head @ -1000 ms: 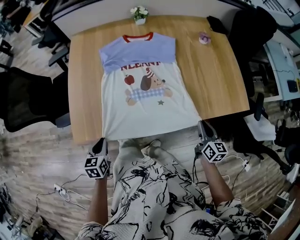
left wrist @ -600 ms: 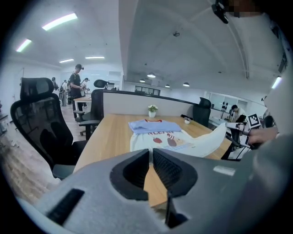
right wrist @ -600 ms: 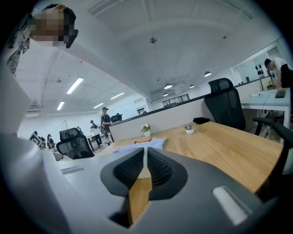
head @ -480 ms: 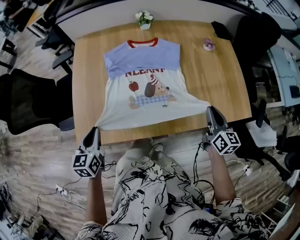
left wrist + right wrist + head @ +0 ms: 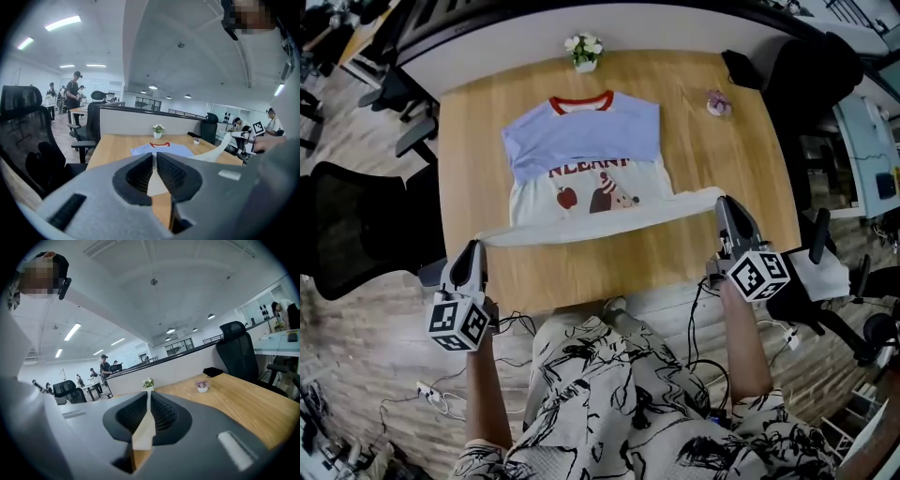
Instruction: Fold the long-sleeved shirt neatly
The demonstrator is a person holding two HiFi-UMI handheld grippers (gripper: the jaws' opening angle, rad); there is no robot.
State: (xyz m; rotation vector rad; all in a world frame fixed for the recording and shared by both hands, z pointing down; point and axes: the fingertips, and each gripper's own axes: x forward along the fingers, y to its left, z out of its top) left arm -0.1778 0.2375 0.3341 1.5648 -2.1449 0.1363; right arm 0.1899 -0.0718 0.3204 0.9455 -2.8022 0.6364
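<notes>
The shirt (image 5: 581, 141), pale blue across the shoulders with a red collar and a cartoon print, lies on the wooden table (image 5: 712, 150). Its white hem (image 5: 591, 220) is lifted off the table and stretched in a taut band between both grippers, hiding the lower part of the print. My left gripper (image 5: 475, 246) is shut on the hem's left corner near the table's left front. My right gripper (image 5: 724, 200) is shut on the right corner. In the left gripper view the jaws of the left gripper (image 5: 154, 161) pinch white cloth. In the right gripper view a strip of cloth (image 5: 144, 432) sits between the jaws of the right gripper (image 5: 149, 401).
A small white flower pot (image 5: 584, 52) stands at the table's far edge, a little pink pot (image 5: 718, 103) and a black object (image 5: 741, 67) at the far right. Black office chairs (image 5: 356, 225) flank the table. Cables lie on the floor by my legs.
Both grippers have risen and moved away from me over the table, carrying the hem from the near edge toward the collar. The lower body of the shirt has come up with them.
</notes>
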